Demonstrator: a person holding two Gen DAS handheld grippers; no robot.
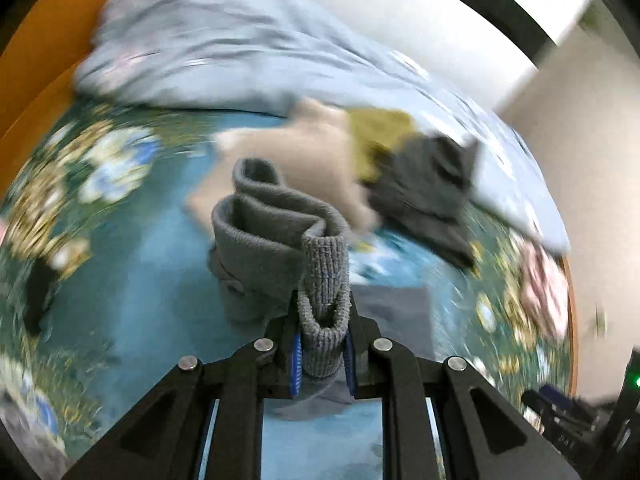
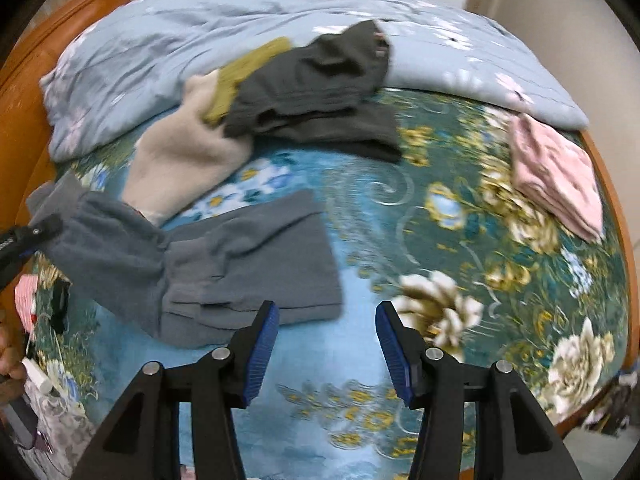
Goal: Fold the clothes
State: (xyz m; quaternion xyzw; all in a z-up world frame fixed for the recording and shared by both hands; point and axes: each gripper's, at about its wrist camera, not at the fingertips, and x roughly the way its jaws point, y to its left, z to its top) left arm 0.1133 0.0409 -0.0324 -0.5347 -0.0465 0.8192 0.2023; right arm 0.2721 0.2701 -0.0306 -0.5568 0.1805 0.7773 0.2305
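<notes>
Grey garment (image 2: 224,264): a soft fleece piece, half folded, its flat part lying on the bed at lower left of the right wrist view; its gathered end rises toward the left edge of that frame.
Ribbed cuff (image 1: 325,280): the garment's knit end, standing up at lower centre of the left wrist view, doubled over into a loop.
Left gripper (image 1: 323,354): clamped on the ribbed cuff, blue pads pressing it from both sides; the cloth hangs forward in thick rolls beyond the fingers.
Right gripper (image 2: 326,350): jaws parted, nothing between the blue pads; it hangs over the bedspread just right of the grey garment's near edge, not touching it.
Bedspread (image 2: 460,240): teal with large cream and gold flowers, covering the bed under everything.
Clothes heap: a beige fleece piece (image 2: 184,160), an olive piece (image 2: 248,68) and a dark grey garment (image 2: 320,96) overlapping one another, upper centre of the right wrist view, beyond the grey garment.
Pink stack (image 2: 556,176): folded, at the right of that frame, well apart from the heap.
Quilt (image 2: 200,28): pale blue with flowers, bunched along the top of the frame.
Bed frame (image 2: 24,92): orange wood, left edge.
Left wrist view: heavily blurred around the edges.
</notes>
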